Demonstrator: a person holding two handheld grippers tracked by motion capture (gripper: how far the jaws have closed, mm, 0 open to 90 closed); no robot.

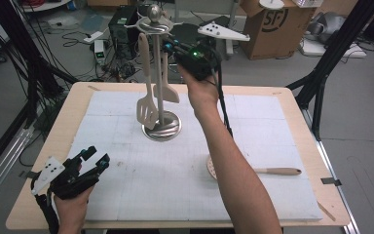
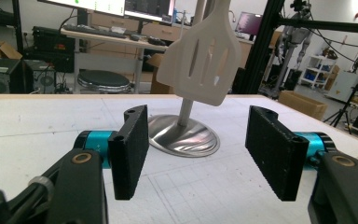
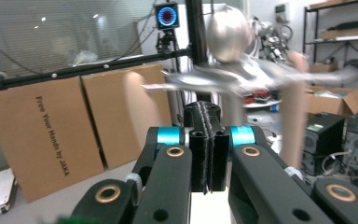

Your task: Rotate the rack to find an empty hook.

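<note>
Two of three utensils up already, by the look of it; a third still to hang. Beneath both tongs, wide wooden table (image 1: 282, 146) with white gridded mat. Just ahead of the right tongs (image 1: 168, 48), raised and pinched fully together on nothing visible, tall polished-steel hanging stand (image 1: 161, 127) with ball top. Below those jaws, pale slotted plastic spatula (image 1: 147, 112) and plain pale turner (image 1: 168, 90): long axes vertical, blades down, handles up at the hooks. Far below the right tongs, beside the forearm, round-headed wooden spoon (image 1: 277, 171) flat on the mat, long axis crosswise, handle pointing right. Left tongs (image 1: 97, 155) low at the near-left corner, spread wide, empty, aimed toward the stand.
</note>
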